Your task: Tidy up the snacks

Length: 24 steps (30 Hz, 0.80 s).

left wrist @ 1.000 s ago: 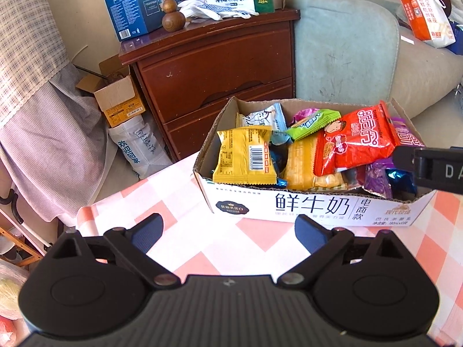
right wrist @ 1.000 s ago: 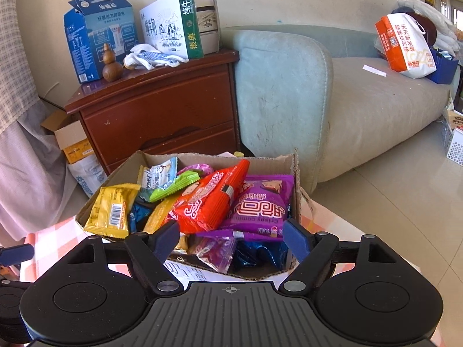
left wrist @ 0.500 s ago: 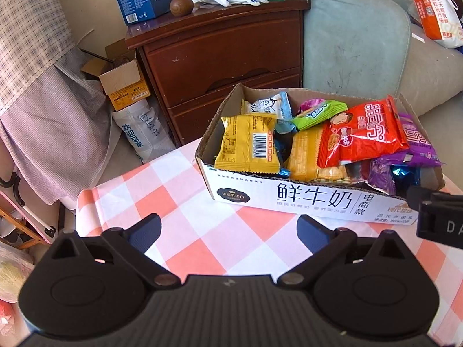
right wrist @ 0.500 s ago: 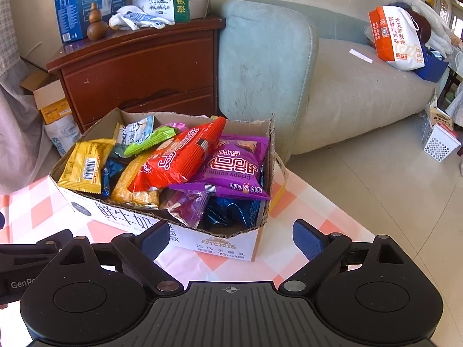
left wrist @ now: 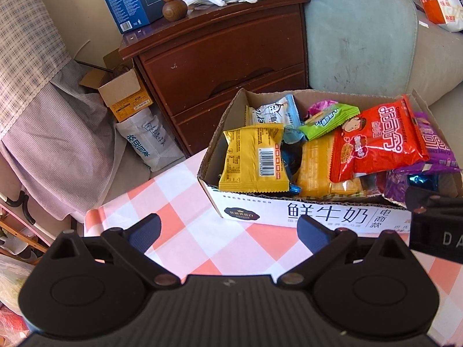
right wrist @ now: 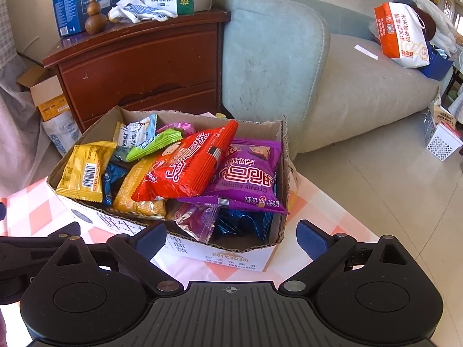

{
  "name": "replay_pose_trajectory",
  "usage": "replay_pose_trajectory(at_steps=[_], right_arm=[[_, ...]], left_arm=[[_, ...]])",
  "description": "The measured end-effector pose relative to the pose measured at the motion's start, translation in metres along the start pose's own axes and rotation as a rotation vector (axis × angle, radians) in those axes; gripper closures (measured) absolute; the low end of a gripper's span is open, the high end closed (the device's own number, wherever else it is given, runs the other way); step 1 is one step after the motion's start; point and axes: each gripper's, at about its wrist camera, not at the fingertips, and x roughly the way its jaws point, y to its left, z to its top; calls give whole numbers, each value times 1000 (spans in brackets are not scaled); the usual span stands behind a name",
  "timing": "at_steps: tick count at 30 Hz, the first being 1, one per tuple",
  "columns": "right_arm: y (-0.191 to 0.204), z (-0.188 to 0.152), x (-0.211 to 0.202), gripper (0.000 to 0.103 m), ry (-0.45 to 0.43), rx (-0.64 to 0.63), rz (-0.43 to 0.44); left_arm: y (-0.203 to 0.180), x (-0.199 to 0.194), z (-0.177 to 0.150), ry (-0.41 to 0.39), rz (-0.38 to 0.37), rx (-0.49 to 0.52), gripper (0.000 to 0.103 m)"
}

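An open cardboard box full of snack packets stands on a pink-and-white checked tablecloth. A yellow packet lies at its left end. A red packet rests over a purple one, and a green packet lies behind them. My left gripper hovers open over the cloth, short of the box's front left. My right gripper is over the box's near right corner. Its jaws are opening and hold nothing.
Behind the table stand a dark wooden nightstand with milk cartons on top and a pale green sofa. A small cardboard box and a white bag lie on the floor at the left. A white basket sits on the tiled floor.
Both views have tipped down toward the table, and the box now sits lower and larger in them. The right gripper's jaws have spread wider. The left jaws stay as they were.
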Motion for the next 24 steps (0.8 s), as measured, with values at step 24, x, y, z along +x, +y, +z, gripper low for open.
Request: replay_pose_trajectory(at_steps=[24], right_arm=[[-5,13,18,4,41,36,-26]], left_arm=[[-7,19,20,46,2,-17,3]])
